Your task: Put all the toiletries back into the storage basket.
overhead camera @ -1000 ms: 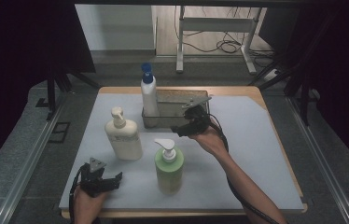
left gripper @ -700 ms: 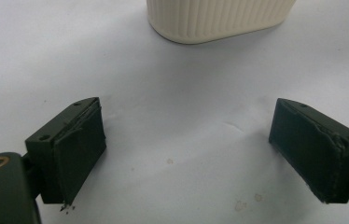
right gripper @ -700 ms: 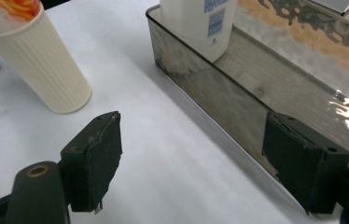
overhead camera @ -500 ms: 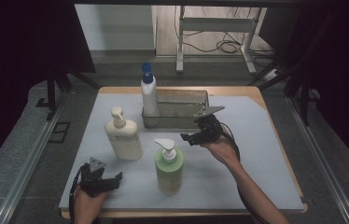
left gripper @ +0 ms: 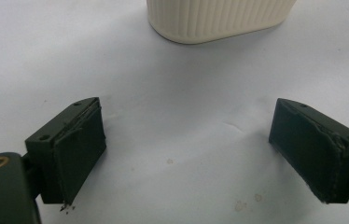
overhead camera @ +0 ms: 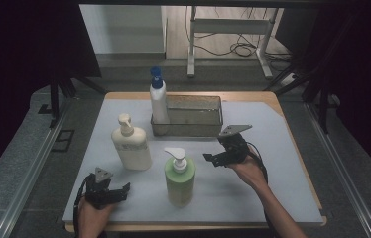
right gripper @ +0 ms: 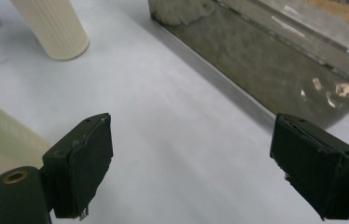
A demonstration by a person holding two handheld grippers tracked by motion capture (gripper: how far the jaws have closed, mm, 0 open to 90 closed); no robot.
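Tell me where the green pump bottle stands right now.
In the high view the green pump bottle stands upright near the table's front edge, about mid-width, in front and to the right of the cream pump bottle and left of the right claw.

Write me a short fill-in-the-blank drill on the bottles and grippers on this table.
1. The white bottle standing in the clear bin has a ____ cap.
2. The right hand-held gripper has its jaws ____ with nothing between them.
3. The cream pump bottle stands on the ____ side of the green pump bottle in the high view.

Missing words: blue; open; left
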